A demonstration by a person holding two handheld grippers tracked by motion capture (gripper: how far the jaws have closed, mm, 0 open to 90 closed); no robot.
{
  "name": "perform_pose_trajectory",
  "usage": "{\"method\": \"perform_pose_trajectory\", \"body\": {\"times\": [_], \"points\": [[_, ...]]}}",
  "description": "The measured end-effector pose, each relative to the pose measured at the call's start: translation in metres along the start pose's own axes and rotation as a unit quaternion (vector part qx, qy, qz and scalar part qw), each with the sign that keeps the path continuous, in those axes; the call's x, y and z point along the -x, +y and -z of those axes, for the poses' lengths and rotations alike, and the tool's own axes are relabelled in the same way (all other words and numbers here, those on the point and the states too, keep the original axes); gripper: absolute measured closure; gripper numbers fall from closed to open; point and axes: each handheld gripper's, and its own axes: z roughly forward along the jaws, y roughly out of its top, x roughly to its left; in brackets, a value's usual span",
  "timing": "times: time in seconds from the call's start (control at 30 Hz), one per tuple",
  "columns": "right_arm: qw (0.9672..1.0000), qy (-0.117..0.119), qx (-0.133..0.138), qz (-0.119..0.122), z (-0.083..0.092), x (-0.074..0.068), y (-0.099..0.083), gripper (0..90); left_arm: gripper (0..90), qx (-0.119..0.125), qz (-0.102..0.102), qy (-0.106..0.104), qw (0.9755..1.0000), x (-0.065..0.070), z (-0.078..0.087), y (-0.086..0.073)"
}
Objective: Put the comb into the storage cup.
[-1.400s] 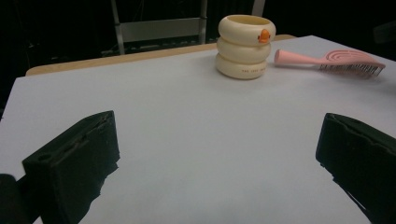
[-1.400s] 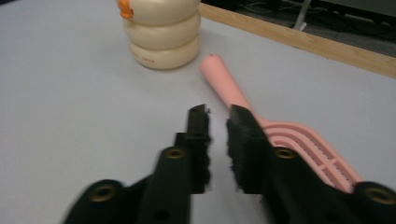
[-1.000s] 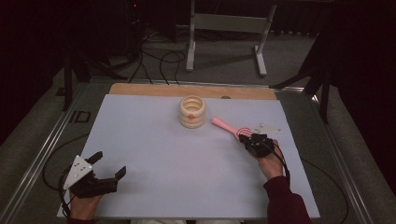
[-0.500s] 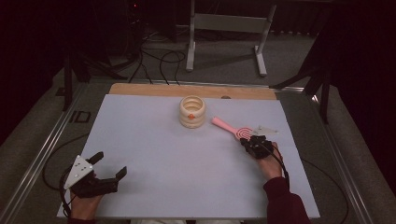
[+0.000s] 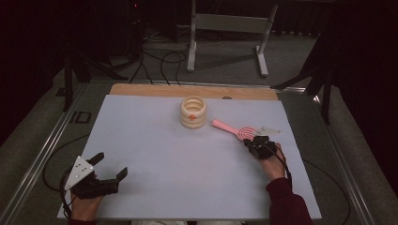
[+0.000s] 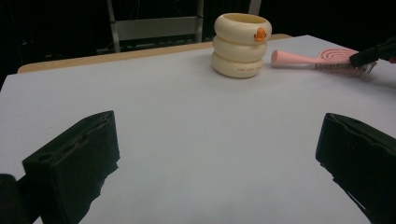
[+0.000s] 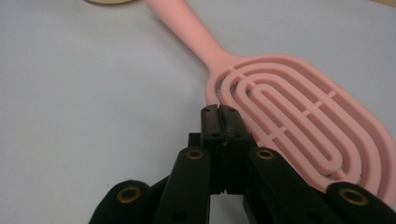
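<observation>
White table from above: the pink hairbrush lies near the cream ring cup, touching the right gripper.

Left gripper: jaws wide apart, nothing between.

Right gripper view: jaws pressed together beside the brush head. It looks light, stiff and slippery; grab the thin handle.

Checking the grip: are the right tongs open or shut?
Shut on the pink hairbrush: the right tongs press together on the edge of its head.
</observation>
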Motion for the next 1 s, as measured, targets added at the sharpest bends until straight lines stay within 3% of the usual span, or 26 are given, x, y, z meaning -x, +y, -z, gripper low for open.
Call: {"method": "perform_pose_trajectory", "body": {"times": [0.4, 0.7, 1.0], "points": [[0.9996, -0.012, 0.002, -0.025, -0.002, 0.009, -0.001, 90.0, 0.0, -0.001, 0.0, 0.001, 1.0, 0.0, 0.0, 0.0], [0.997, -0.024, 0.011, -0.073, -0.005, 0.028, 0.0, 90.0, 0.0, -0.002, 0.001, 0.001, 1.0, 0.0, -0.001, 0.0], [0.9964, -0.044, 0.005, -0.072, -0.01, 0.036, 0.015, 90.0, 0.0, -0.003, 0.001, 0.004, 1.0, -0.001, -0.001, -0.001]]}}
